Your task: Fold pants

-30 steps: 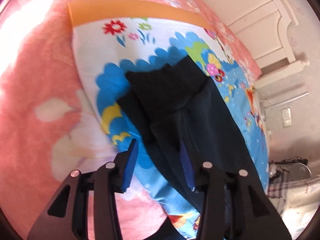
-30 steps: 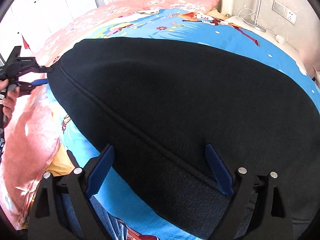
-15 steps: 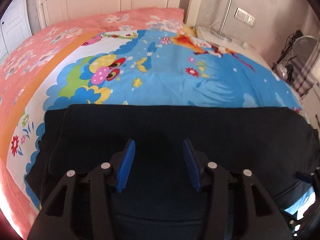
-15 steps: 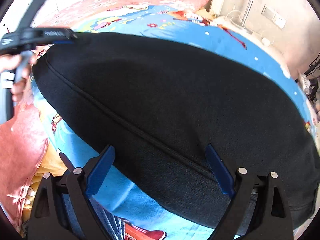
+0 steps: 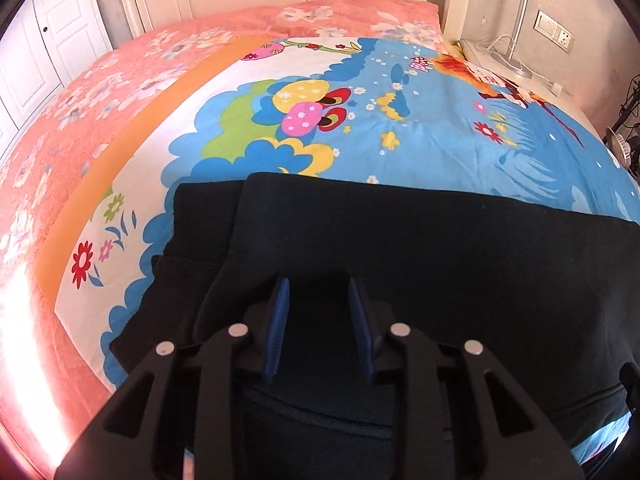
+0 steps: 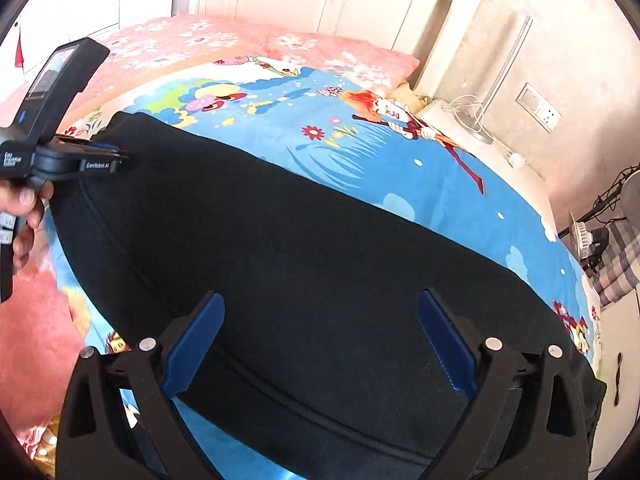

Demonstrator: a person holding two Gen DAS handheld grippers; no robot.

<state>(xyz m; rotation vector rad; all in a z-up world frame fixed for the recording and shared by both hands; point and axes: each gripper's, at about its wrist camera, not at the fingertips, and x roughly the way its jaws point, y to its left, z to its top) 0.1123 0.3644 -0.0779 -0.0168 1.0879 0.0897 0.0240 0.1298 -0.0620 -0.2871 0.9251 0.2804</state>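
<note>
Black pants lie flat across the cartoon-print bedsheet, with folded layers showing at their left end. My left gripper hovers low over the pants' left part, its blue fingers partly apart with nothing between them. In the right wrist view the pants fill the middle. My right gripper is wide open above them near the front edge. The left gripper shows there at the pants' far left end, held by a hand.
A pink floral blanket covers the bed's left side and a pink pillow lies at the white headboard. A nightstand with a lamp and cables stands right of the bed. A fan and a plaid cloth are at far right.
My left gripper has swung round from looking along the pants to facing the headboard, and now sits lower over their left end. The right gripper stays open and its view has shifted right.
</note>
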